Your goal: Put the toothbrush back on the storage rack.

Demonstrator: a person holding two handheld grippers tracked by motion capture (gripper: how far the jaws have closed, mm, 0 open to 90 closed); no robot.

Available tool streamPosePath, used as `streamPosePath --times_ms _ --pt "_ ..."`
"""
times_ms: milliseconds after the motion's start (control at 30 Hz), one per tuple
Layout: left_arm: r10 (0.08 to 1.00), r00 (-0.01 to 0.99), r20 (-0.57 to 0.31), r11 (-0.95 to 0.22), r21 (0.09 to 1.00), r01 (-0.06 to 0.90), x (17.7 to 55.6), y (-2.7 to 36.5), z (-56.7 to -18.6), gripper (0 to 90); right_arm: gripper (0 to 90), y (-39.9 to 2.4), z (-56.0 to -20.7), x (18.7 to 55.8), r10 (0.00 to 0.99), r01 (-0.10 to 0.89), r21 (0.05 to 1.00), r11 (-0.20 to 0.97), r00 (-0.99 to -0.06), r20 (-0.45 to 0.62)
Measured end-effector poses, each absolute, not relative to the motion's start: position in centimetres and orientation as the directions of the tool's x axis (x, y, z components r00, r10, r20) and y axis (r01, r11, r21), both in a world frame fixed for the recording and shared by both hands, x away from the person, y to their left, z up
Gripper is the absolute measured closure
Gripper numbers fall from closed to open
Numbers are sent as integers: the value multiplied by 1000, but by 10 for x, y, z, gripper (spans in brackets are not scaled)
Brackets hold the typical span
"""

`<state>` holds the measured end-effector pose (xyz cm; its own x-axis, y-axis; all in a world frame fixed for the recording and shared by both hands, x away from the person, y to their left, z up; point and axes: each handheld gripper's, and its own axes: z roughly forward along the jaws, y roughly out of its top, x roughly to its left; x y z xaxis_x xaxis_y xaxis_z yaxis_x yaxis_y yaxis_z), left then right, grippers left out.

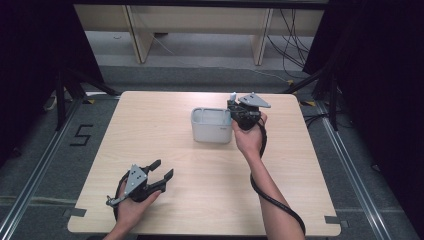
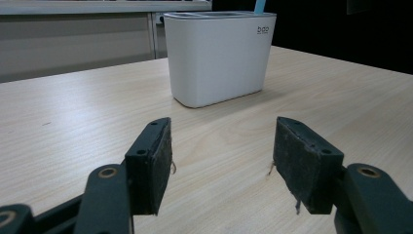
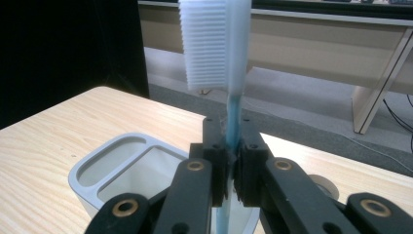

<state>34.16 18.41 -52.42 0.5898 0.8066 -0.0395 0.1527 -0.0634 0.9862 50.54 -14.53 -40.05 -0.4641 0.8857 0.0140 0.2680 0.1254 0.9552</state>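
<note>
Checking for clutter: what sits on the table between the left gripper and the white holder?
Nothing: in the left gripper view, bare wooden table runs from the open left gripper to the white holder.

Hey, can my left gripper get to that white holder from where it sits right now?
Probably yes. The left gripper sits open near the table's front edge, jaws pointing at the white holder, with bare tabletop between them. The right gripper, shut on the toothbrush, hangs at the holder's far right end.

Black right claw (image 3: 233, 168), brass rivets, grey triangular top plate.
</note>
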Motion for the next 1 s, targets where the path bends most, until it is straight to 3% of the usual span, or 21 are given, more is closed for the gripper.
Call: streamPosePath --times_ms 1000 --pt "805 592 -40 -65 986 155 342 184 -524 390 855 -144 -414 504 887 297 947 123 -461 30"
